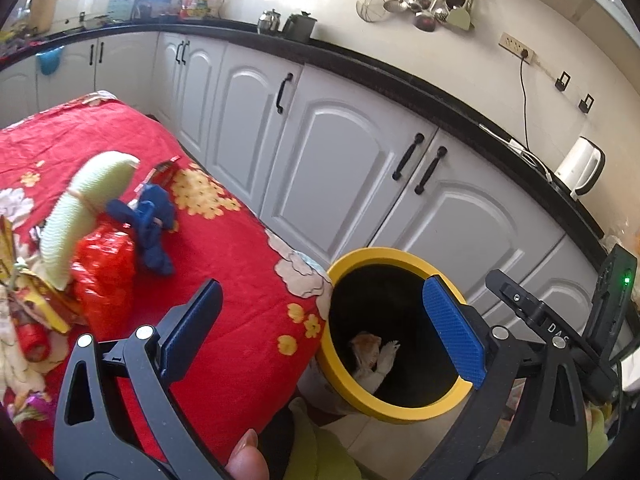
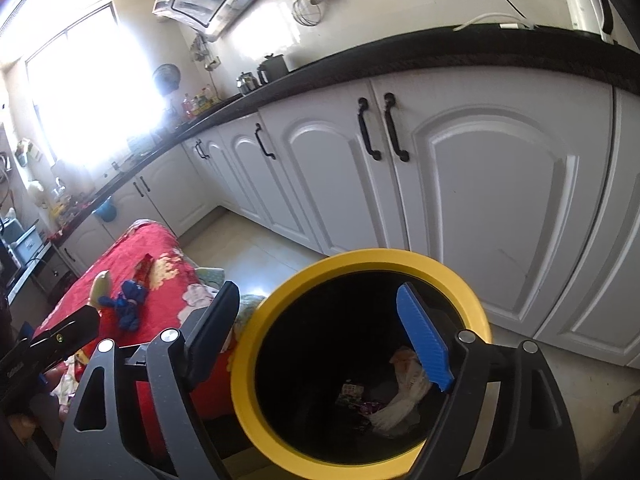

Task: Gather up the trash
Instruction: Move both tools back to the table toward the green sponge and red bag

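Note:
A bin with a yellow rim (image 1: pixel 404 258) (image 2: pixel 360 260) stands on the floor beside a table under a red flowered cloth (image 1: pixel 224 248) (image 2: pixel 160 248). Crumpled white paper and wrappers lie inside the bin (image 1: pixel 374 358) (image 2: pixel 400 392). On the cloth lie a red shiny wrapper (image 1: pixel 106 276), a blue crumpled rag (image 1: pixel 150 224) (image 2: pixel 130 304), a pale green knitted piece (image 1: pixel 86 208) and a small red packet (image 1: pixel 162 172) (image 2: pixel 143 270). My left gripper (image 1: pixel 328 332) is open and empty over the table edge and bin. My right gripper (image 2: pixel 324 340) is open and empty above the bin mouth.
White cabinets with black handles (image 1: pixel 408 156) (image 2: pixel 376 128) run under a black counter (image 1: pixel 360 60) behind the bin. More wrappers lie at the table's left edge (image 1: pixel 28 304). A kettle (image 1: pixel 582 166) stands on the counter. The left gripper's body shows in the right wrist view (image 2: pixel 48 340).

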Demonstrator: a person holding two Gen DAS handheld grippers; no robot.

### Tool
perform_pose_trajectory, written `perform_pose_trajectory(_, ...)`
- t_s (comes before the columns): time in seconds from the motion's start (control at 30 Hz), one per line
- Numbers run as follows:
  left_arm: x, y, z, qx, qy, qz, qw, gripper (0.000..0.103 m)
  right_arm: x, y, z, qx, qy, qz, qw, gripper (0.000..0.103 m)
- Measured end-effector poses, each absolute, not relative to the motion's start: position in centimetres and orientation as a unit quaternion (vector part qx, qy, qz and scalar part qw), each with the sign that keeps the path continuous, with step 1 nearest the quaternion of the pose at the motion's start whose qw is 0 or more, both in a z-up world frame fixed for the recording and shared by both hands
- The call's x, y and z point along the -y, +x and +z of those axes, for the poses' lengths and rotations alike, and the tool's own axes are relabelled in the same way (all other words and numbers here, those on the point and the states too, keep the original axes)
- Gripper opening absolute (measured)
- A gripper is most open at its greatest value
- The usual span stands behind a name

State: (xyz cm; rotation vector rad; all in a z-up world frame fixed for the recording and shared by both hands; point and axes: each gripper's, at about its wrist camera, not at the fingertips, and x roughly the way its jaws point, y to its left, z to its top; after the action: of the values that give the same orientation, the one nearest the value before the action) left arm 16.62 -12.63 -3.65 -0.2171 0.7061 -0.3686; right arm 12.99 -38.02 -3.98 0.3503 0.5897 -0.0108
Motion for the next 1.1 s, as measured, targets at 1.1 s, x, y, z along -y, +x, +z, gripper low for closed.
perform_pose_trajectory(1.1, 2.7, 13.7, -0.1, -0.281, -0.145, -0.093, 0.944, 0.092, 25.8, 11.5, -0.2, -0.272, 0.089, 0.119, 0.951, 0.083)
